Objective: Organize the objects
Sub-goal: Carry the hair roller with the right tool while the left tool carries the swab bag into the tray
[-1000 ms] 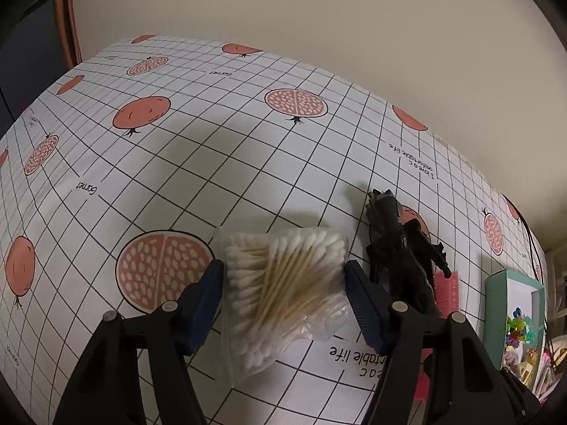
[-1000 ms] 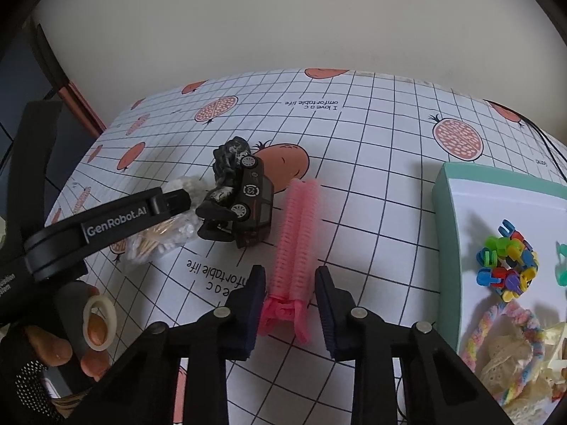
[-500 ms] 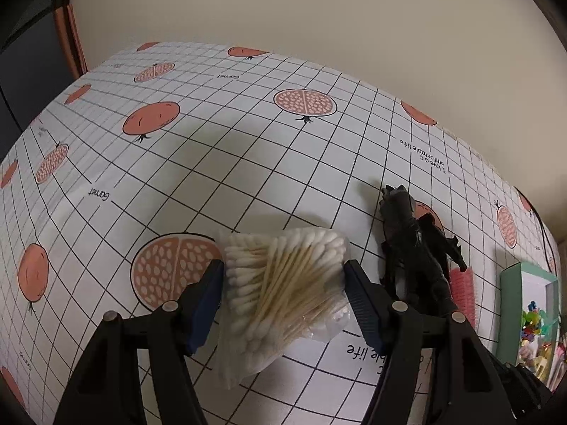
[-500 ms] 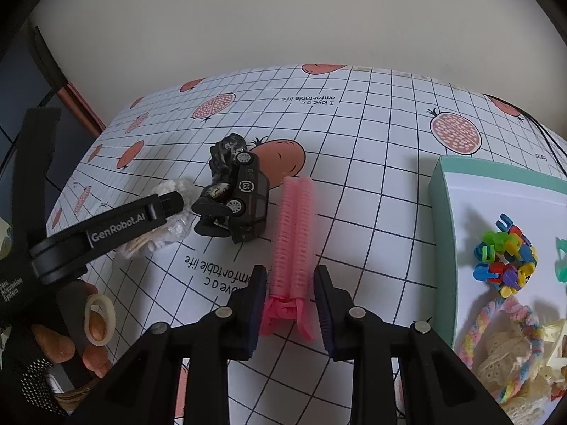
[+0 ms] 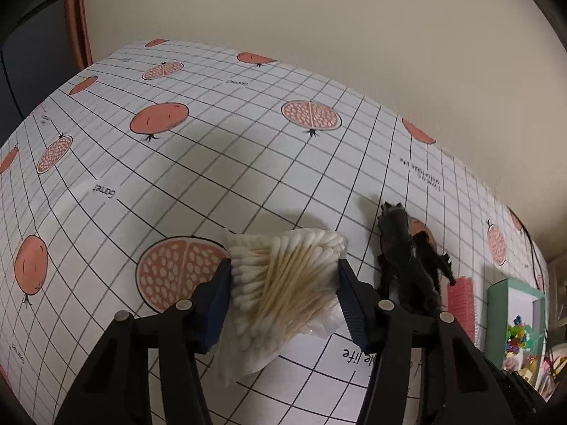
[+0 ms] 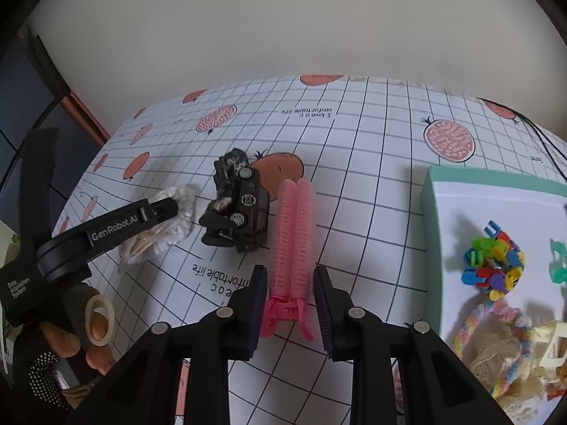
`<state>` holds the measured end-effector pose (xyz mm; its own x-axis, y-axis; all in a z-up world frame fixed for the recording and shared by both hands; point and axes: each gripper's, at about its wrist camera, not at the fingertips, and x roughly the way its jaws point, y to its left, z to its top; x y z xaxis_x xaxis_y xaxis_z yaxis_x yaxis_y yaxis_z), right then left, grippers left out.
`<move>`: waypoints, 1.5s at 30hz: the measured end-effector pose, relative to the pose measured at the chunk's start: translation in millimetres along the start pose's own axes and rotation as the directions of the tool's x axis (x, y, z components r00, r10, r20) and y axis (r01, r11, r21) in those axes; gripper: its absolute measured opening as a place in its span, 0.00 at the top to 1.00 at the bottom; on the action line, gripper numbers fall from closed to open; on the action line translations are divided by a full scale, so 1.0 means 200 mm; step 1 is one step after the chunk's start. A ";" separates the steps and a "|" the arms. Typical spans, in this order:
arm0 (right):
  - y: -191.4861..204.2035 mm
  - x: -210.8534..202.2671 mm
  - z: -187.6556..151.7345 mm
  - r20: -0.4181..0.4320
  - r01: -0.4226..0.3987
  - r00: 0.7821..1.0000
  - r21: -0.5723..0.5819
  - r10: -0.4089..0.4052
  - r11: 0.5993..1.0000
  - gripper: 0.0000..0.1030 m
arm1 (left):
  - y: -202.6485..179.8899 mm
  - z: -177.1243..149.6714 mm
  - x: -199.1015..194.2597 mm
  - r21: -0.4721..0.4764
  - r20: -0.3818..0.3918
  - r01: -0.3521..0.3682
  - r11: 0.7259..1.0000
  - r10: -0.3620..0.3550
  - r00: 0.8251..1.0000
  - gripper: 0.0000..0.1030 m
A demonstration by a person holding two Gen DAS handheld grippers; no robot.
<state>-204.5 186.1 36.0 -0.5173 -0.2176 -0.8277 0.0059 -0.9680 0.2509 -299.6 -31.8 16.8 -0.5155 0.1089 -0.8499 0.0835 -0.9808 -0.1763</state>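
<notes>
A clear bag of cotton swabs (image 5: 273, 304) sits between the blue pads of my left gripper (image 5: 284, 276), which is shut on it; the bag's lower end sags below the fingers. In the right wrist view the same bag (image 6: 163, 230) shows under a left finger (image 6: 117, 228). A pink hair roller clip (image 6: 292, 226) lies lengthwise on the gridded tablecloth. My right gripper (image 6: 290, 285) is shut on its near end. A black toy car (image 6: 244, 212) lies on its side between the bag and the roller.
A teal-rimmed tray (image 6: 460, 177) at the right holds a cluster of colourful plastic pieces (image 6: 494, 265), a pastel braided cord (image 6: 489, 322) and lace items. A gloved hand (image 6: 95, 326) grips the left tool. A wall backs the table; a thin black cable (image 6: 542, 141) runs at the far right.
My right fingers have narrowed onto the pink roller. The left gripper has kept hold of the swab bag and pulled up and back from the table, so the car looks farther off.
</notes>
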 end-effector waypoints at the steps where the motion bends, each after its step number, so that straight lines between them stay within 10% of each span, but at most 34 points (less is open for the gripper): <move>1: 0.00 -0.01 0.00 0.005 -0.003 1.000 0.001 0.003 1.000 0.72 | 0.01 0.01 -0.01 -0.007 0.006 0.003 1.000 -0.003 1.000 0.44; 21: -0.35 -0.39 0.11 0.124 0.018 0.992 0.097 -0.030 0.995 0.72 | -0.27 0.04 -0.34 0.028 0.070 0.146 0.989 -0.148 0.987 0.43; 45: -0.95 -0.61 0.01 0.140 0.151 0.970 0.293 -0.199 0.944 0.72 | -1.07 -0.35 -0.35 0.326 -0.116 0.331 0.886 -0.310 0.944 0.43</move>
<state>-143.7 395.8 89.8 -0.6225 -0.0012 -0.7826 -0.3237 -0.9101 0.2589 -222.3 182.2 78.9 -0.4135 0.4257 -0.8048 -0.3744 -0.8853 -0.2759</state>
